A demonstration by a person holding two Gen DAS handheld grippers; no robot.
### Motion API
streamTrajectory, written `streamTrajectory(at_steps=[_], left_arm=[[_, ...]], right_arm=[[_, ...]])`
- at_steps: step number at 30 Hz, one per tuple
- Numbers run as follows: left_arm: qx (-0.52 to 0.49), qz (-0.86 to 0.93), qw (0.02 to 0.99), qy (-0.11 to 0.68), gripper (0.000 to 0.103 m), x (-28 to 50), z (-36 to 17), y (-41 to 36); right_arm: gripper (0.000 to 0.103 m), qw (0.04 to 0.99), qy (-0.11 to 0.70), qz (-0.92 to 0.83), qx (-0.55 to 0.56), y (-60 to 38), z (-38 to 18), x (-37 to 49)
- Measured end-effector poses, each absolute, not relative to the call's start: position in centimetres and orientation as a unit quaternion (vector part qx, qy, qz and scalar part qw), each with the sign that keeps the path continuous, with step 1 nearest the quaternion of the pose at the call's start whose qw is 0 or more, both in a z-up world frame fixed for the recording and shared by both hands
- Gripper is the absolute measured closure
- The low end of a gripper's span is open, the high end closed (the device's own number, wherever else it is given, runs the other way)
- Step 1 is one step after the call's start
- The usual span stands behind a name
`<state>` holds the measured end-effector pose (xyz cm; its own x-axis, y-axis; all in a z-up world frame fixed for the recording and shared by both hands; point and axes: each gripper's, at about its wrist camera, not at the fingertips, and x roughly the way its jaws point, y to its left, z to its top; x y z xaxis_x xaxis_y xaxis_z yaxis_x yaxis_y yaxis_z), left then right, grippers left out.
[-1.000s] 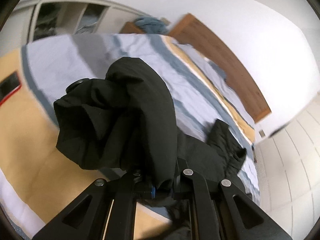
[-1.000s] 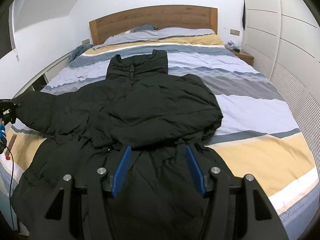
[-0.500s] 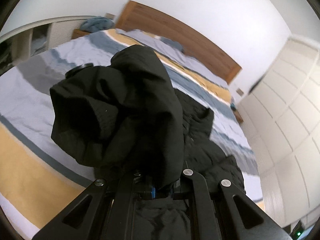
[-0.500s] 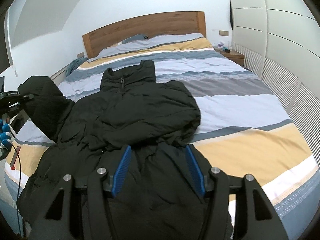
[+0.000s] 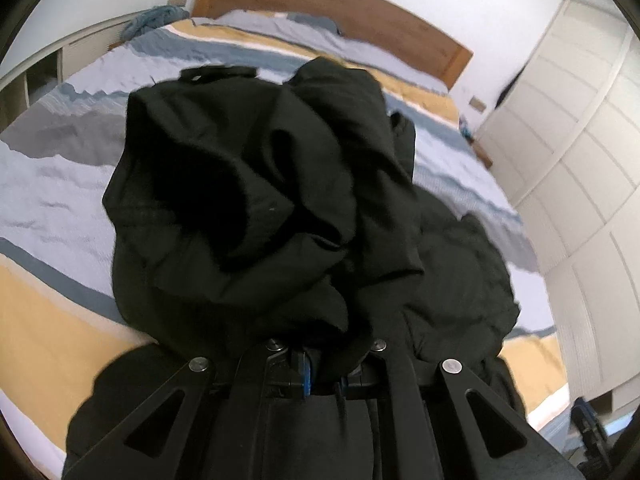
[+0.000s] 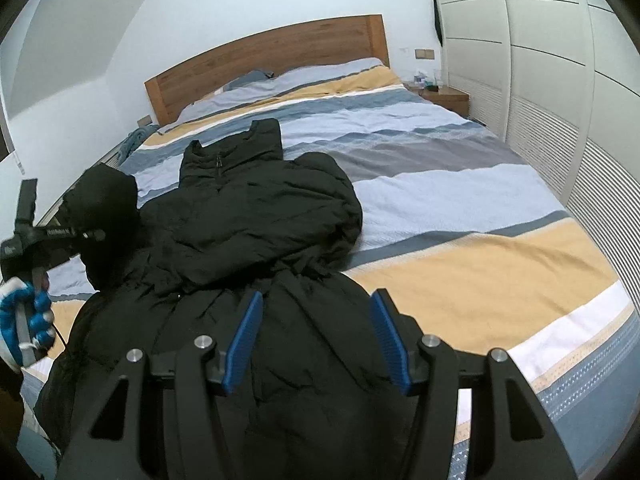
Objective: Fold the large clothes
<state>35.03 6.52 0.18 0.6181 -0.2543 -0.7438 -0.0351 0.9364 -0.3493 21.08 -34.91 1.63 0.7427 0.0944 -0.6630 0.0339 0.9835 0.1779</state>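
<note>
A large black padded jacket (image 6: 256, 232) lies on the striped bed (image 6: 460, 208), collar toward the headboard, its right sleeve folded over the chest. My left gripper (image 5: 324, 372) is shut on the jacket's left sleeve (image 5: 248, 208), which bunches up and hides the fingertips. In the right wrist view the left gripper (image 6: 92, 236) holds that sleeve (image 6: 108, 208) raised above the jacket's left side. My right gripper (image 6: 316, 340) is open and empty, just above the jacket's lower part.
A wooden headboard (image 6: 272, 56) and pillows are at the far end. White wardrobe doors (image 6: 560, 80) run along the right side with a small nightstand (image 6: 444, 98). A blue cloth (image 5: 154, 20) lies on a ledge to the left.
My left gripper has lifted the sleeve and swung it rightward, toward the jacket's body. The right gripper has stayed open over the lower jacket.
</note>
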Motion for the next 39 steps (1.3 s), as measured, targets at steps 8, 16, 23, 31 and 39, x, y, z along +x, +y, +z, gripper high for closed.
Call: streamTrajectory(at_steps=[8, 16, 23, 31, 39], left_arm=[[-0.153, -0.070, 0.871, 0.462, 0.065, 33.5, -1.6, 3.5], [-0.132, -0.074, 0.872, 0.465, 0.062, 31.0, -0.1, 2.7], [-0.118, -0.046, 0.892, 0.433, 0.046, 29.5, 4.0, 6.0], [-0.109, -0.019, 0.905, 0.412, 0.037, 30.9, 5.9, 10.9], [-0.074, -0.024, 0.916, 0.394, 0.036, 38.4, 2.9, 12.1]], right_arm=[[0.048, 0.928, 0.359, 0.018, 0.095, -35.6, 1.5, 20.7], [0.048, 0.931, 0.351, 0.024, 0.094, -35.6, 2.7, 19.3], [0.048, 0.933, 0.347, 0.051, 0.075, -33.3, 4.2, 19.6], [0.048, 0.930, 0.348, 0.115, 0.028, -26.1, 5.0, 24.9], [0.048, 0.922, 0.336, 0.189, -0.034, -16.7, 3.3, 34.2]])
